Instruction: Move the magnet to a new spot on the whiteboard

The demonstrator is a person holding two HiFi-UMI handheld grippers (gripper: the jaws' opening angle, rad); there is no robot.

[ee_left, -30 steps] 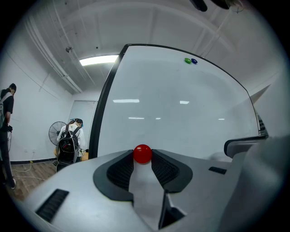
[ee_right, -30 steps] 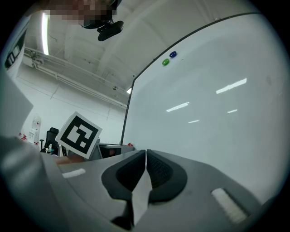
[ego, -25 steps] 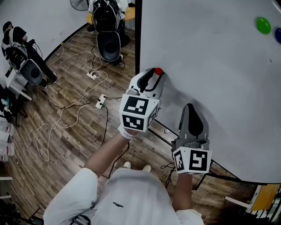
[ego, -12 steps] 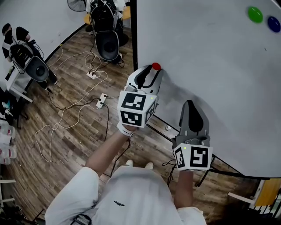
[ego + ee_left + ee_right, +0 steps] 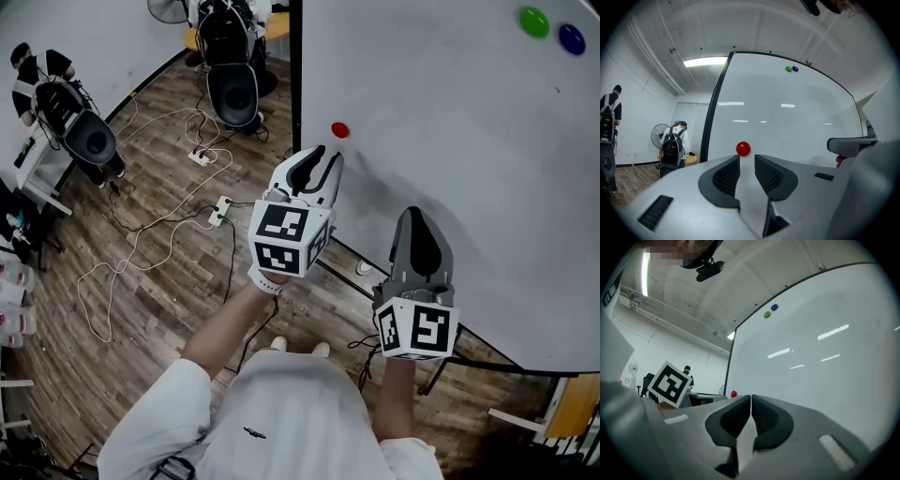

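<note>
A small red magnet (image 5: 339, 130) sticks to the whiteboard (image 5: 450, 141) near its left edge. It also shows in the left gripper view (image 5: 743, 149) and, tiny, in the right gripper view (image 5: 734, 393). My left gripper (image 5: 323, 156) sits a short way back from the magnet, apart from it. It is open; its jaws have just been closing and there is nothing between them (image 5: 746, 157). My right gripper (image 5: 415, 215) is lower right, pointing at a bare part of the board, with its jaws together and empty (image 5: 751, 397).
A green magnet (image 5: 534, 21) and a blue magnet (image 5: 571, 38) sit at the board's far upper right. Left of the board, the wooden floor holds cables with a power strip (image 5: 217, 214), black bags on chairs (image 5: 232, 94) and a person (image 5: 37, 70).
My left gripper has drawn back from the red magnet, which was at its jaw tips and now stays alone on the board. The right gripper has kept still.
</note>
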